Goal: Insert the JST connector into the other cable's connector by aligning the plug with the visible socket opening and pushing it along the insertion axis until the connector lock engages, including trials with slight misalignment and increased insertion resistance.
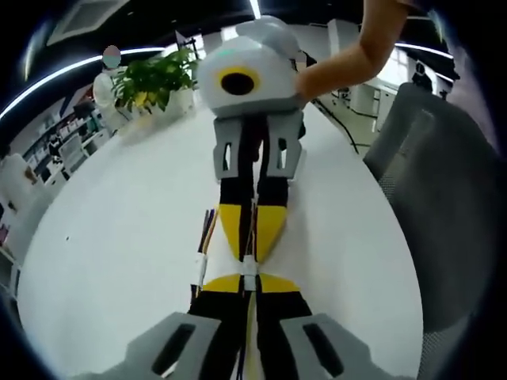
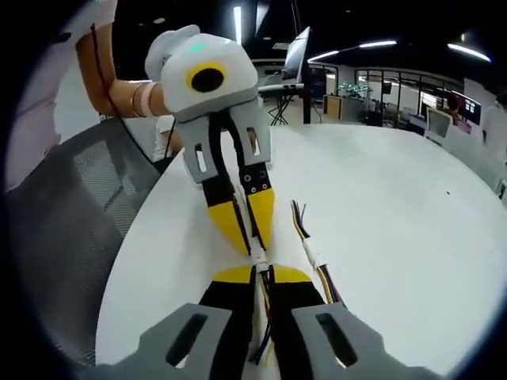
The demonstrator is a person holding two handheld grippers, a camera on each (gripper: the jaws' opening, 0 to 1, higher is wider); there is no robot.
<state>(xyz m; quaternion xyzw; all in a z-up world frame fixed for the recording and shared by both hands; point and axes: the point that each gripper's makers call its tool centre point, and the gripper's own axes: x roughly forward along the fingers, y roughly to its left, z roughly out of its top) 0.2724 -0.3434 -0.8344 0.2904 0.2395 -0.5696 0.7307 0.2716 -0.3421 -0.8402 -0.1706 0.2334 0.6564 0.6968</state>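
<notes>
My left gripper [image 1: 249,279] and right gripper [image 1: 252,250] meet tip to tip over the white table [image 1: 119,237]. Between the yellow fingertips sits a small white JST connector pair [image 1: 249,267], the two halves touching; whether they are locked I cannot tell. In the right gripper view my right gripper [image 2: 261,274] is shut on its cable, with coloured wires [image 2: 265,317] running back between the jaws. The left gripper [image 2: 251,244] faces it, shut on the other white connector [image 2: 258,257].
A spare cable [image 2: 311,252] with a white plug and coloured wires lies on the table [image 2: 396,222] beside the grippers; its wires [image 1: 207,227] also appear in the left gripper view. A grey mesh chair [image 1: 444,198] [image 2: 71,214] stands at the table edge. A potted plant [image 1: 154,79] stands at the far end.
</notes>
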